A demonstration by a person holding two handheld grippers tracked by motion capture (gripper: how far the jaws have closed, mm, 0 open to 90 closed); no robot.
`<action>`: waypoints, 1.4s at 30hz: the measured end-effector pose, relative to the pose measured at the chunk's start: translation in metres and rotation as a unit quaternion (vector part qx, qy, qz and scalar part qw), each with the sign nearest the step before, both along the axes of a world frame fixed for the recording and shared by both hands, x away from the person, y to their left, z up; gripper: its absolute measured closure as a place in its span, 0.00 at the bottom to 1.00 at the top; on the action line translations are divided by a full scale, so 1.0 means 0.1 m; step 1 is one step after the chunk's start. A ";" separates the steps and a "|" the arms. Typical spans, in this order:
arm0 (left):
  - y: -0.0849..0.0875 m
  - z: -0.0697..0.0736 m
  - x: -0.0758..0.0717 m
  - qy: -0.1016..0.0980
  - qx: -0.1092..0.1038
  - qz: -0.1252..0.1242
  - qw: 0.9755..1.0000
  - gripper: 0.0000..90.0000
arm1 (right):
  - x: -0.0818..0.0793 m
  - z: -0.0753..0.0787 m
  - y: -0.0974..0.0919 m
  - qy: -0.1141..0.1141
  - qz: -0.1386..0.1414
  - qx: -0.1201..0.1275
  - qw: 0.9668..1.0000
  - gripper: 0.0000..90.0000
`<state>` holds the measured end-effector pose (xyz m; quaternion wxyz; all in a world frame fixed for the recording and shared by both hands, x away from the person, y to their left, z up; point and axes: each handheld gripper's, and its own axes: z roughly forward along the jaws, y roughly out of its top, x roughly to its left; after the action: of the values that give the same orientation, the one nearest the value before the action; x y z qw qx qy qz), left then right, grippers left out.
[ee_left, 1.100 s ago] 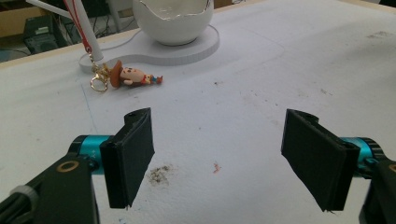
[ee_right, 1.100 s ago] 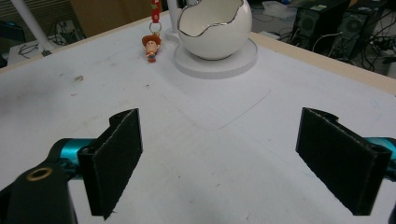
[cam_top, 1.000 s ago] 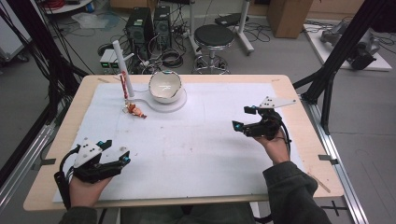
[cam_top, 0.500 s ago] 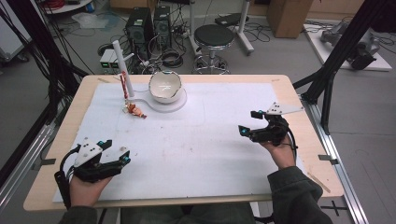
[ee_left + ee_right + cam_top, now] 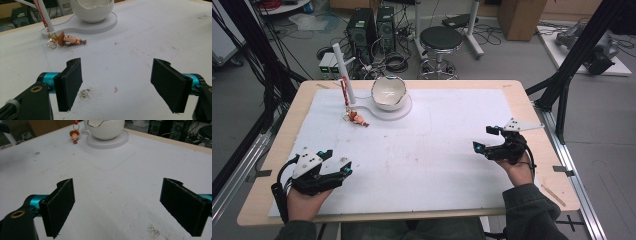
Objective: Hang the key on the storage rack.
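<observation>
**Grippers Wide Apart, Key Ring Toy on the Mat**

Left gripper (image 5: pixel 336 162) rests low at the near left corner of the white mat (image 5: pixel 437 150), held in the person's left hand (image 5: pixel 304 202). Its jaws stand wide apart with nothing between them. Right gripper (image 5: pixel 484 138) sits near the right edge of the mat, jaws likewise spread wide and empty, pointing left across the mat.

A small cowboy key ring toy (image 5: pixel 70 40) lies on its side at the far left of the mat, well apart from both grippers. Its metal ring (image 5: pixel 51 45) lies just beside the foot of a slanted white post (image 5: pixel 343 70), which carries a red cord. A white egg-shaped bowl (image 5: pixel 388 92) stands on a round white base (image 5: pixel 404 110) near the toy, to its right in the high view.
</observation>
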<state>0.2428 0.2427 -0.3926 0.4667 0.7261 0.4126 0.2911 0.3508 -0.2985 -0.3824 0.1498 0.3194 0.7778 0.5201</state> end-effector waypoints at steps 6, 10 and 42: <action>0.00 -0.01 0.00 0.001 0.000 0.001 1.000 0.28 | -0.07 -0.05 -0.07 0.008 -0.003 0.003 1.000 0.13; 0.00 -0.01 0.01 0.002 0.001 0.001 1.000 0.28 | -0.12 -0.08 -0.13 0.007 -0.007 0.003 1.000 0.13; 0.01 -0.07 0.02 0.013 0.005 -0.005 1.000 0.28 | -0.35 -0.15 -0.31 -0.001 -0.019 0.009 1.000 0.13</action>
<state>0.2447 0.2434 -0.3991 0.4592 0.7341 0.4138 0.2810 0.3159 -0.3293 -0.3971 0.1572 0.3352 0.7668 0.5243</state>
